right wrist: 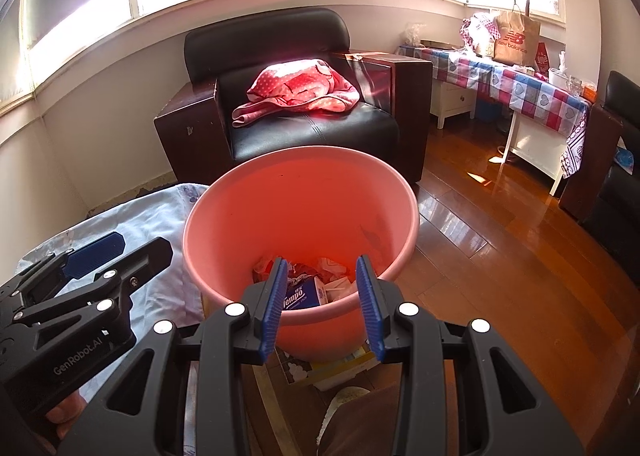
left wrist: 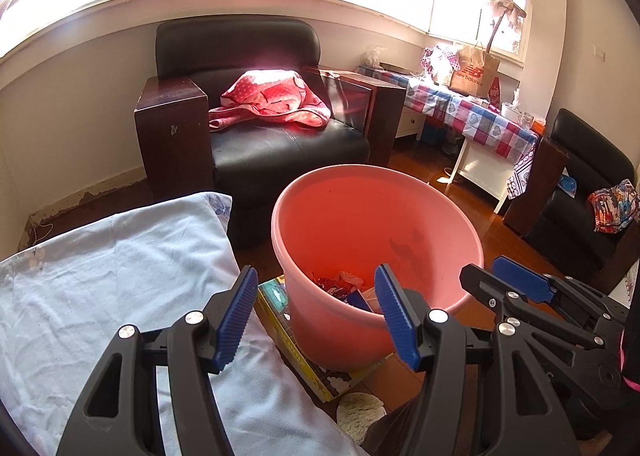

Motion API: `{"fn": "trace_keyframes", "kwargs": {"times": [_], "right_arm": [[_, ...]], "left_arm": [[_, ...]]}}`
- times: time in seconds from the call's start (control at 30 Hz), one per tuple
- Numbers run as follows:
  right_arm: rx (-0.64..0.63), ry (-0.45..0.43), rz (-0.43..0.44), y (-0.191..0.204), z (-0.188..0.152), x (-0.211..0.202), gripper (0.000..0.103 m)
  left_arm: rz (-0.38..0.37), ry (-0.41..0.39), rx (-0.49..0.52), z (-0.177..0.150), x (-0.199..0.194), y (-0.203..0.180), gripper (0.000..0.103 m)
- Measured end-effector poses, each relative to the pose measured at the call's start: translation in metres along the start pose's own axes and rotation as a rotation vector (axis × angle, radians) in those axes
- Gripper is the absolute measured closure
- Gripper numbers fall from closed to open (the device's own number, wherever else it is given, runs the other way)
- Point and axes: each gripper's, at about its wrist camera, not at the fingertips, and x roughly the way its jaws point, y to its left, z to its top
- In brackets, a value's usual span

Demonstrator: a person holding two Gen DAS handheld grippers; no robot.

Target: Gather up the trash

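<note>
A pink plastic bucket (left wrist: 360,215) stands on the floor just ahead of both grippers. At its bottom lies trash: a blue Tempo tissue pack (right wrist: 304,294) and crumpled wrappers (right wrist: 334,268). My left gripper (left wrist: 316,270) hovers over the bucket's near-left rim, jaws wide open and empty. My right gripper (right wrist: 322,260) hangs above the near rim with its jaws partly apart and nothing between the pads. Each gripper shows in the other's view: the right gripper (left wrist: 486,270) at the bucket's right, the left gripper (right wrist: 140,246) at its left.
Pale blue bedding (left wrist: 120,276) lies at the left beside the bucket. A flat yellow-edged box (left wrist: 296,340) sits under the bucket. Behind stands a black armchair (right wrist: 312,135) with a pink blanket (right wrist: 300,91). A checked-cloth table (right wrist: 520,91) and glossy wood floor (right wrist: 500,256) are at the right.
</note>
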Motion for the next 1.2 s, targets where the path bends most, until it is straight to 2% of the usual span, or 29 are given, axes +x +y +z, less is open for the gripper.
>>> {"fn": "trace_keyframes", "kwargs": {"times": [0.8, 1.2], "right_arm": [[-0.020, -0.022, -0.009, 0.018, -0.008, -0.019, 0.067], [0.003, -0.008, 0.029, 0.021, -0.009, -0.021, 0.067]], "left_arm": [[0.000, -0.011, -0.040, -0.010, -0.020, 0.016, 0.045], [-0.002, -0.017, -0.048, -0.011, -0.024, 0.018, 0.045]]}}
